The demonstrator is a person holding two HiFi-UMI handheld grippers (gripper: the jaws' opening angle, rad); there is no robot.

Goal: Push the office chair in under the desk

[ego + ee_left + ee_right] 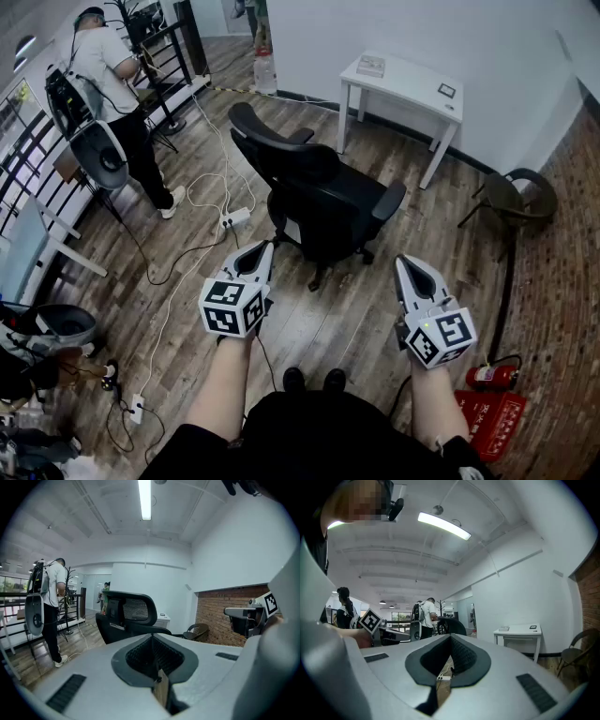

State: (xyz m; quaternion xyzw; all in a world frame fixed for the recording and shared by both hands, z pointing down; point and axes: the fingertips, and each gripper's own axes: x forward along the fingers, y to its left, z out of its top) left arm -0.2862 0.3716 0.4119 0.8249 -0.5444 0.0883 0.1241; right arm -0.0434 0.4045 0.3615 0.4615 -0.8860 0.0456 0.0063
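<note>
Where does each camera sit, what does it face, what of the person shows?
Head view: on the head, steeply down at chair, desk; forearms, left tongs, right tongs.
Left gripper view: on left tongs, facing chair; right tongs beside.
Right gripper view: on right tongs, facing desk; left cube visible.
Shared by head and left gripper views: the chair.

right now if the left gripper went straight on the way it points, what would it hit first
Most likely the office chair: its back sits dead ahead of the left gripper in that gripper's view, with nothing showing between them. Depth is hard to judge.
</note>
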